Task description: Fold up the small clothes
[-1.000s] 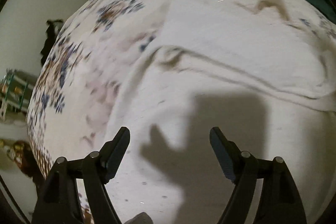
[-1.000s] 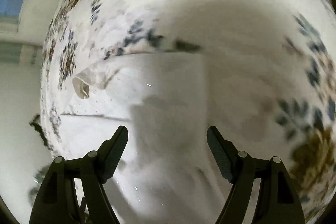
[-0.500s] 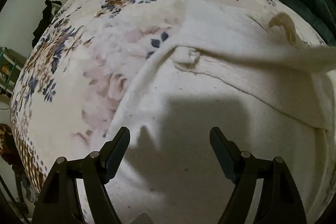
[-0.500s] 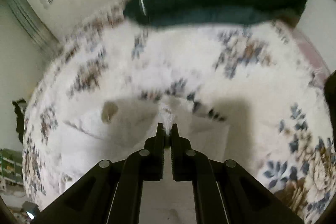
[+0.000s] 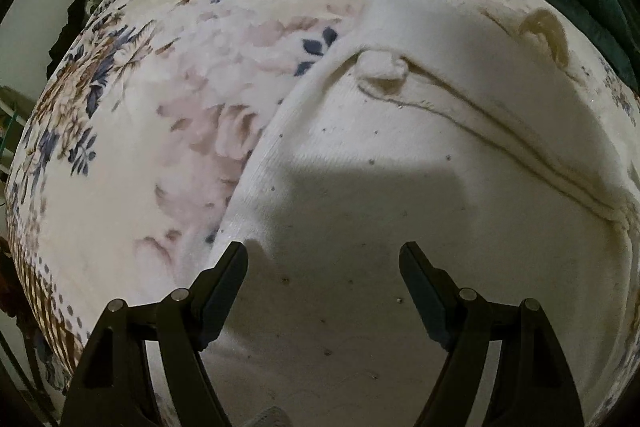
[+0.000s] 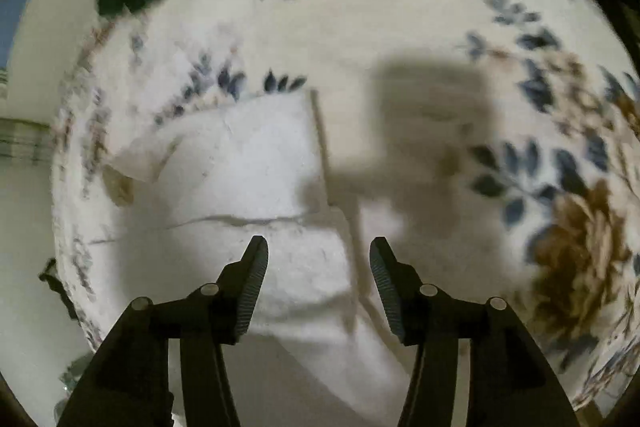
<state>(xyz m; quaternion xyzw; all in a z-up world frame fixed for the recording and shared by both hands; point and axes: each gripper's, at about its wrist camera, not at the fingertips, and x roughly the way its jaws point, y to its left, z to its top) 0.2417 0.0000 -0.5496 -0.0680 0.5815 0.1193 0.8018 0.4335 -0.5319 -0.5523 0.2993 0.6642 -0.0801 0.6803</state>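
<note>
On the floral blanket [image 5: 120, 155] the white garment [image 5: 400, 219] lies partly folded. My right gripper [image 6: 319, 259], pinched on its cloth half a second ago, now stands wide and empty above it; my left gripper [image 5: 323, 263] hovers wide too. That fold looks laid.

Dim, warm indoor light — hard blocky shadows on the white garment [image 5: 400, 227] and bedspread [image 6: 440, 7]; right view motion-blurred, fisheye-bowed, dark-cornered.
</note>
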